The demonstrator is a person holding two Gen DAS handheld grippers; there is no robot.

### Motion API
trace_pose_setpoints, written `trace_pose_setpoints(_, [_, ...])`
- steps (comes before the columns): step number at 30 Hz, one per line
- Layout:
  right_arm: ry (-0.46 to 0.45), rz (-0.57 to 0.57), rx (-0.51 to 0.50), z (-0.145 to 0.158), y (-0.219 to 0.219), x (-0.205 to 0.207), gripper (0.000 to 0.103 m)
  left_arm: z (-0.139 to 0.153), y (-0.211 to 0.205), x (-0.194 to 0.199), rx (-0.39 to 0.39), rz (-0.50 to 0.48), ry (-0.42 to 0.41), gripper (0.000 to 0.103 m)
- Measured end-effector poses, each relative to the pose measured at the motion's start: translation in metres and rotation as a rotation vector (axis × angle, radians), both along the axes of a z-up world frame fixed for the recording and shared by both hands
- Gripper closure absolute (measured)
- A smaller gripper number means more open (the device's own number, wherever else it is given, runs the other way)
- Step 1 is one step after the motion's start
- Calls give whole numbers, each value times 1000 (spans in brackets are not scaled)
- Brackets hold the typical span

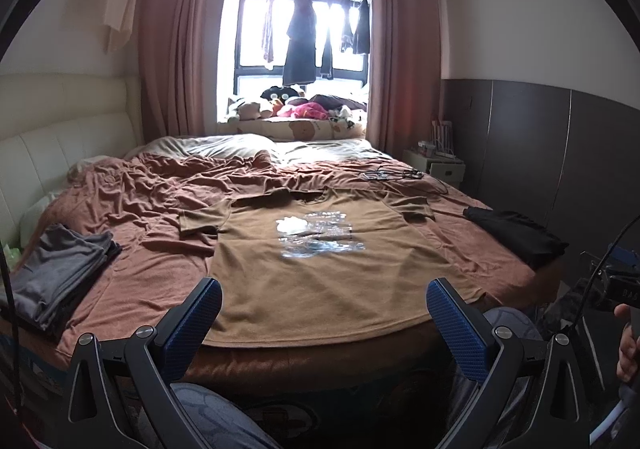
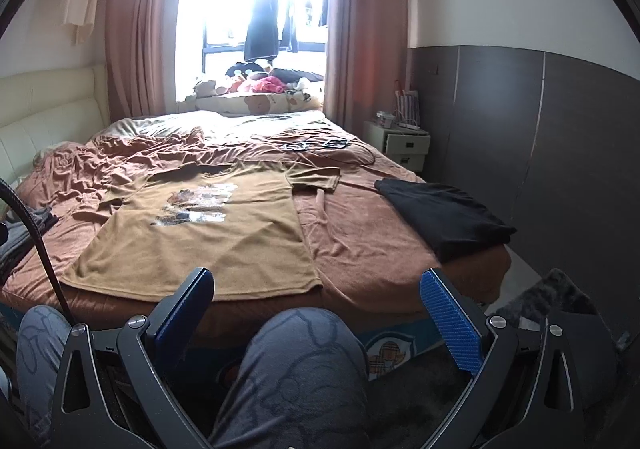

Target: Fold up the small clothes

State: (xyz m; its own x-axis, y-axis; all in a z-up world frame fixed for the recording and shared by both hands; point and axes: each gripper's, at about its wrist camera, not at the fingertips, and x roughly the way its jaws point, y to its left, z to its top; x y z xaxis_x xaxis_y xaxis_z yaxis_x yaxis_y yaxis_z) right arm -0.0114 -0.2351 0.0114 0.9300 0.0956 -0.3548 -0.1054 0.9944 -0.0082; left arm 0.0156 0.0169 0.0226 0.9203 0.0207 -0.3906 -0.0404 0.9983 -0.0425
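On the bed [image 1: 132,289], one rust-brown cover, rumpled toward the headboard side. Everything below placed relative to the brown T-shirt.

One brown T-shirt [image 1: 320,281], front up with print showing, spread flat at the bed's near edge, hem toward the cameras, both sleeves out.
One black garment [image 2: 444,217], folded, well right of the T-shirt at the bed's right edge.
One grey folded stack [image 1: 60,273], well left of the T-shirt; piece count in it can't be told.
One tangle of dark cable [image 1: 392,174] beyond the T-shirt's collar, apart from it.
One white nightstand [image 2: 404,145] farther back right, off the bed.
Window beyond with dark clothes on a rail; glare, count unclear.

Two grippers:
left gripper [image 1: 324,305] – jaws spread wide, holding nothing, hovering short of the T-shirt's hem.
right gripper [image 2: 318,295] – jaws also wide apart, empty, near the hem's right corner, not touching.

Obstructions: person's knees [image 2: 304,369] in patterned grey trousers sit between grippers and bed edge. Nothing lies on the T-shirt.
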Motion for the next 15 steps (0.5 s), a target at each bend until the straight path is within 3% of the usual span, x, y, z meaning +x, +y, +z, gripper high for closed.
trace_pose_setpoints(5, [0, 12, 12, 3, 4, 20, 0, 7, 5, 19, 40, -4, 9, 0])
trace_pose_setpoints(15, [18, -9, -1, 10, 26, 76, 0, 7, 39, 71, 24, 19, 41, 0])
